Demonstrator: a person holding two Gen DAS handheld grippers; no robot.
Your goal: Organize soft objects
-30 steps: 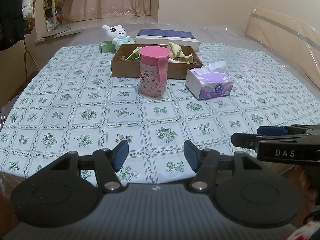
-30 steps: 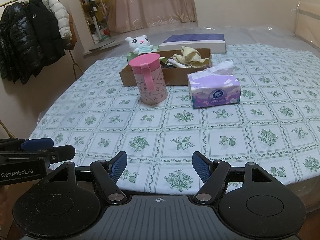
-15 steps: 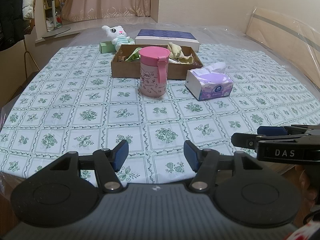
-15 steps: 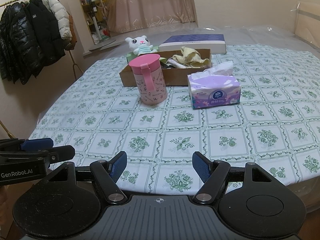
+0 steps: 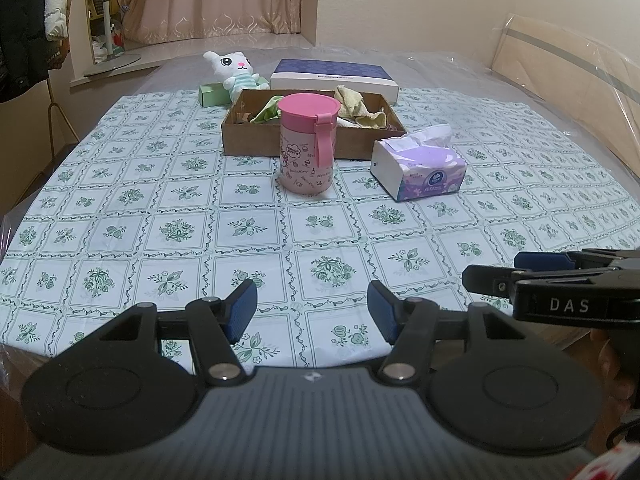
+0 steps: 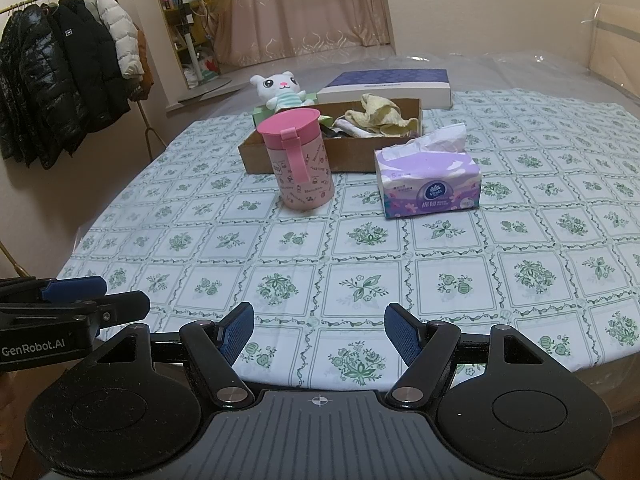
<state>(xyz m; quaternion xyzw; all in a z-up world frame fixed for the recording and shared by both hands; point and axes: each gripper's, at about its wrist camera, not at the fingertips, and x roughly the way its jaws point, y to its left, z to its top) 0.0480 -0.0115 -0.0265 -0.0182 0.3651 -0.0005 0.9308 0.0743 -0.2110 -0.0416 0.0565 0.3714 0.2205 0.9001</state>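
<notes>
Soft items, far ahead of both grippers, none held

White plush bunny (image 5: 232, 69) in striped green top sits upright behind the cardboard box (image 5: 256, 140), at its far-left corner, ahead-left of the left gripper (image 5: 311, 312). Crumpled yellow cloths (image 6: 380, 116) piled in the box's right half, a green one (image 5: 267, 111) to their left (partly hidden). Purple tissue pack (image 6: 430, 186), one sheet poking up, lies just in front of the box's right end, ahead of the right gripper (image 6: 319, 334).
</notes>
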